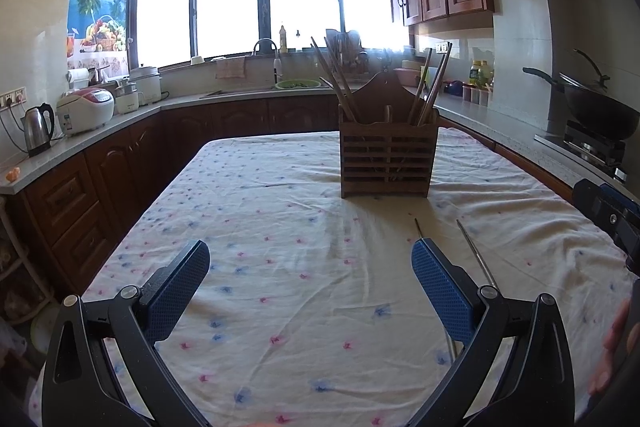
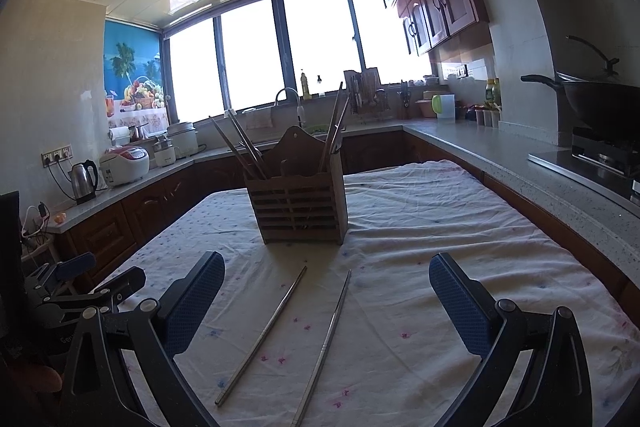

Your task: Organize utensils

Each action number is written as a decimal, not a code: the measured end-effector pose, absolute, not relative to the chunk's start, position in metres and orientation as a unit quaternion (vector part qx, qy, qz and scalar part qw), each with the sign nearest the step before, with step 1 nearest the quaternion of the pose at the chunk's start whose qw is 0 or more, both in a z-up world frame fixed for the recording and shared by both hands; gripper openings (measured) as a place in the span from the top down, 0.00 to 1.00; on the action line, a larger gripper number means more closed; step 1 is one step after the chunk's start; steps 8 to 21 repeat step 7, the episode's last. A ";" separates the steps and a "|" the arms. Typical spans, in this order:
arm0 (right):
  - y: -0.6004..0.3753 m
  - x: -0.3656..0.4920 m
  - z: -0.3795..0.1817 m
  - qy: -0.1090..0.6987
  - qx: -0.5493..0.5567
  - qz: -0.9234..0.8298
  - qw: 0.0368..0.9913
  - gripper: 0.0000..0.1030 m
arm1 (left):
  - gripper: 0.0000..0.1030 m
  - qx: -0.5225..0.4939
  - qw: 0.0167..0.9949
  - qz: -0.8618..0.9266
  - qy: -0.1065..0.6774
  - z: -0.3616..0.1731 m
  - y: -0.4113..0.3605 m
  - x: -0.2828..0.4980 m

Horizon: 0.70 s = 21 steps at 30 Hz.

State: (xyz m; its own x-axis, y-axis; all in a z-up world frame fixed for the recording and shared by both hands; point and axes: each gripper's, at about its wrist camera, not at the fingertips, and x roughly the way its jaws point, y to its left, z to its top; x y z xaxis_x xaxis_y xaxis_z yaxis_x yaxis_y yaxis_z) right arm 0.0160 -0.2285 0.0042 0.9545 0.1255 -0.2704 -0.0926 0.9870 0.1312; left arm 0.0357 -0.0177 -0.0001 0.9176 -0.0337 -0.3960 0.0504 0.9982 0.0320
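Observation:
A slatted wooden utensil holder [image 1: 386, 163] [image 2: 298, 209] stands on the floral tablecloth, with several wooden chopsticks [image 1: 338, 79] [image 2: 240, 147] sticking up from its two compartments. Two metal chopsticks lie flat on the cloth in front of it, one on the left [image 2: 264, 335] and one on the right [image 2: 326, 343]. My right gripper [image 2: 326, 291] is open and empty, hovering just above and astride them. My left gripper [image 1: 310, 277] is open and empty; one metal chopstick [image 1: 476, 253] lies to its right, the other [image 1: 417, 227] partly hidden behind its right finger.
The table [image 2: 460, 227] sits in a kitchen with counters on three sides. A kettle [image 1: 37, 125] and rice cookers stand on the left counter. A wok [image 2: 600, 99] sits on the stove at right. The left gripper shows at the left edge of the right wrist view [image 2: 76, 287].

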 end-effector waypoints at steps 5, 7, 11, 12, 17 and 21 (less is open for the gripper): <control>-0.230 0.023 0.003 0.149 0.061 0.055 0.985 0.00 | 0.00 0.016 0.977 -0.020 0.212 -0.002 -0.015 0.041; -0.230 0.025 0.002 0.154 0.063 0.055 0.984 0.00 | 0.00 0.013 0.976 -0.020 0.218 -0.003 -0.013 0.044; -0.230 0.025 0.002 0.154 0.063 0.055 0.984 0.00 | 0.00 0.013 0.976 -0.020 0.218 -0.003 -0.013 0.044; -0.230 0.025 0.002 0.154 0.063 0.055 0.984 0.00 | 0.00 0.013 0.976 -0.020 0.218 -0.003 -0.013 0.044; -0.230 0.025 0.002 0.154 0.063 0.055 0.984 0.00 | 0.00 0.013 0.976 -0.020 0.218 -0.003 -0.013 0.044; -0.230 0.025 0.002 0.154 0.063 0.055 0.984 0.00 | 0.00 0.013 0.976 -0.020 0.218 -0.003 -0.013 0.044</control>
